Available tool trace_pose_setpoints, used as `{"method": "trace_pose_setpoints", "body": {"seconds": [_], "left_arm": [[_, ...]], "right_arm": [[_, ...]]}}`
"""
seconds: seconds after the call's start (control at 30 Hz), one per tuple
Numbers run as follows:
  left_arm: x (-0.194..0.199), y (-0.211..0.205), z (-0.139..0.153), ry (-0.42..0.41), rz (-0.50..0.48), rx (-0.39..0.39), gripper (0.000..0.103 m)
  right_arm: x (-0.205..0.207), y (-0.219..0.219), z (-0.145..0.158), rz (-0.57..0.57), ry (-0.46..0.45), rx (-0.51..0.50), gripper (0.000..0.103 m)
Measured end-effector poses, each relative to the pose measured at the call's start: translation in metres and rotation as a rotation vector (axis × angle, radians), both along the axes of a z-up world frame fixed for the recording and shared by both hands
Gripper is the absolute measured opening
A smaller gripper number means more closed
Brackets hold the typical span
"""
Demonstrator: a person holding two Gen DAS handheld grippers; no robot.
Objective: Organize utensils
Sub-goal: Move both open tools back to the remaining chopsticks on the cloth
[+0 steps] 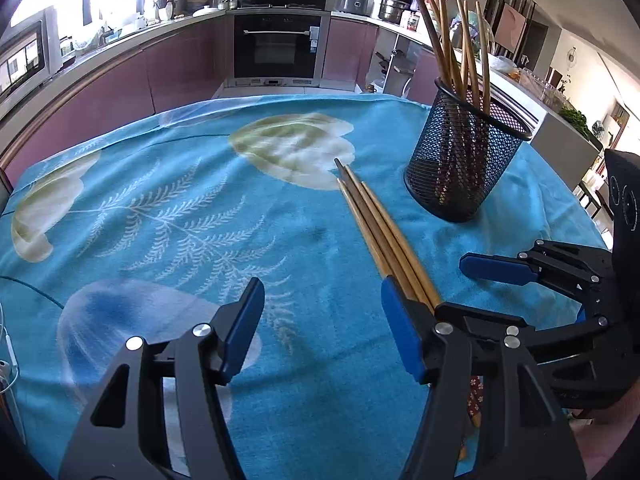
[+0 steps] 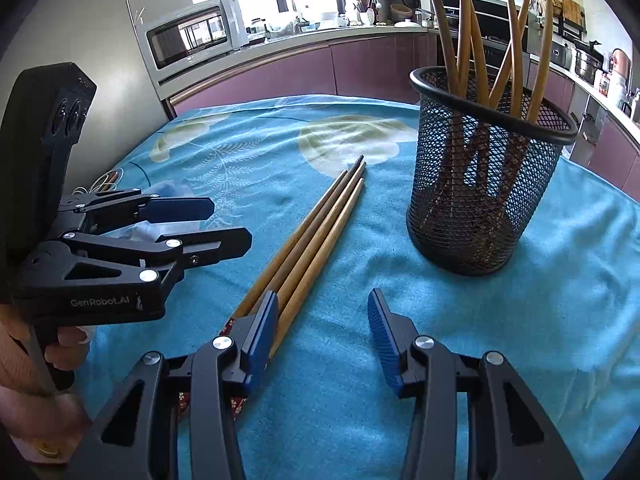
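On blue cloth (image 2: 520, 320), four bamboo chopsticks (image 2: 320, 232) lie bundled.

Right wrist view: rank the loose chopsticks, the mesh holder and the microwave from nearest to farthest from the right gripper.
1. Loose chopsticks, lying on the cloth against the right gripper's left finger.
2. Mesh holder, standing ahead to the right.
3. Microwave, far back left on the counter.

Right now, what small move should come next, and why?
Probably slide the right gripper left to straddle the loose chopsticks. Both grippers are open and empty; the chopsticks lie beside its left finger, not between the fingers, and the mesh holder already has others.
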State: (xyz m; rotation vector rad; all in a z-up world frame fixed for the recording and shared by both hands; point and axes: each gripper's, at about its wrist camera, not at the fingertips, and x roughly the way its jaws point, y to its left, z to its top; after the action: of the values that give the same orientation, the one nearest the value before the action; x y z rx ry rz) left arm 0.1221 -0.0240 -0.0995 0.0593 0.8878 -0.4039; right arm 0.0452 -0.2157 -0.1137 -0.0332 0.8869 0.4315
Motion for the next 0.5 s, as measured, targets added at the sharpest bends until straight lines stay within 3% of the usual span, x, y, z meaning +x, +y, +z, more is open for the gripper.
{"method": "trace_pose_setpoints", "body": {"seconds": [0.5], "left_arm": [[0.004, -0.019, -0.007, 0.02, -0.044, 0.022, 0.061]], "right_arm": [[0.0, -0.011, -0.001, -0.026, 0.013, 0.025, 0.04]]}}
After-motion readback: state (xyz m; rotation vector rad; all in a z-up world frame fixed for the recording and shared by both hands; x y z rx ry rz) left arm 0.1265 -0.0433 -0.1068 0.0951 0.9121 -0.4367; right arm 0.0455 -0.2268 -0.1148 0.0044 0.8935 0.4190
